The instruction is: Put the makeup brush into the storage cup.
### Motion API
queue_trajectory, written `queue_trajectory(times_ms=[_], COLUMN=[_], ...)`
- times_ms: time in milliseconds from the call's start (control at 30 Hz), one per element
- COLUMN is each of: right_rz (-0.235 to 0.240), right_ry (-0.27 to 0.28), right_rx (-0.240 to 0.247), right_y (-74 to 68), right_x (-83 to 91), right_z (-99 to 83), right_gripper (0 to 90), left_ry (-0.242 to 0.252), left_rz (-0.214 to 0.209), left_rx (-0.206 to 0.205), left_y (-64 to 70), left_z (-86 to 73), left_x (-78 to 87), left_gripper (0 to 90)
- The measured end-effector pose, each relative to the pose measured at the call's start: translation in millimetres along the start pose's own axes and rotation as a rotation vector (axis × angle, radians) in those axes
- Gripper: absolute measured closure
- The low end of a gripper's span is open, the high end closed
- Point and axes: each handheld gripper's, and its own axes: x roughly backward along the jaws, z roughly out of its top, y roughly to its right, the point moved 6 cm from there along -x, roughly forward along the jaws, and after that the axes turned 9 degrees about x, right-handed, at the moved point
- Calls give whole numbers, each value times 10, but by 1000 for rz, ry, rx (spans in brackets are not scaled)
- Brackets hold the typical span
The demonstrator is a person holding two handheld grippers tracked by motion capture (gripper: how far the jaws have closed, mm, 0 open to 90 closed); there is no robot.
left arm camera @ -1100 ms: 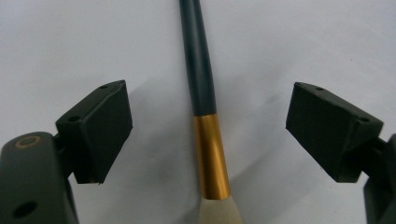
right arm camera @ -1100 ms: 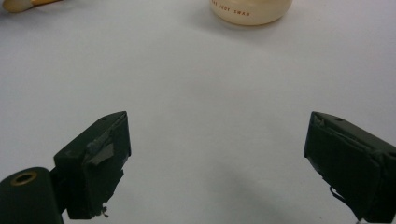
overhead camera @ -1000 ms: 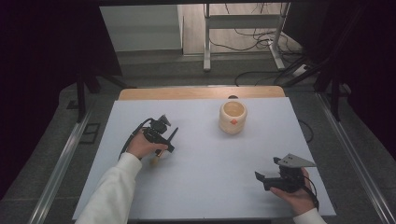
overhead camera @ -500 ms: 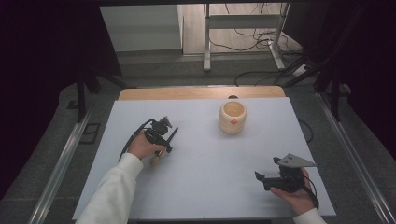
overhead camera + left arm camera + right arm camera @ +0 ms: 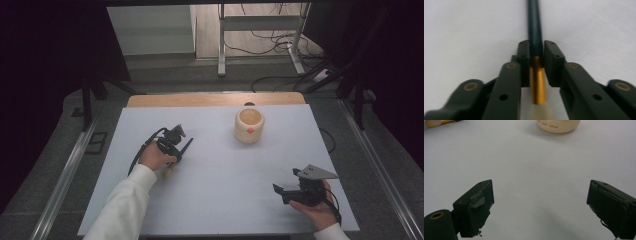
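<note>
Pinched between the left gripper's two black jaws is a makeup brush, gripped just where its gold ferrule meets the dark handle; the handle runs on toward twelve o'clock in the left gripper view, while the pale bristle end blurs at six o'clock. In the high view the brush lies low over the white table, at about nine o'clock from the cream-coloured cup, which stands well apart. To carry the brush well, I judge the grip should stay centred on that joint and the handle be kept level as it lifts, so the long end does not swing. Holding it, the left hand comes in from seven o'clock on a white sleeve, wrist bent. At about five o'clock, the right gripper idles with its jaws spread wide, pointing toward the cup.
</note>
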Motion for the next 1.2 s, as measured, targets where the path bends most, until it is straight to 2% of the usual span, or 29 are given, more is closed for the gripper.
queue_trajectory(times_ms=[233, 567, 833, 1200], right_rz=[0, -5, -4, -5], right_ry=[0, 2, 2, 1], right_rx=[0, 1, -1, -3], right_y=[2, 10, 8, 9], right_x=[3, 7, 5, 7], right_z=[0, 1, 2, 2], right_gripper=[75, 75, 76, 76], left_ry=[-2, 2, 23, 56], left_rz=[-6, 7, -3, -33], left_rx=[3, -10, -5, -16], left_y=[-4, -15, -56, -41], left_z=[0, -7, -25, -46], left_x=[2, 14, 68, 178], left_gripper=[784, 787, 787, 787])
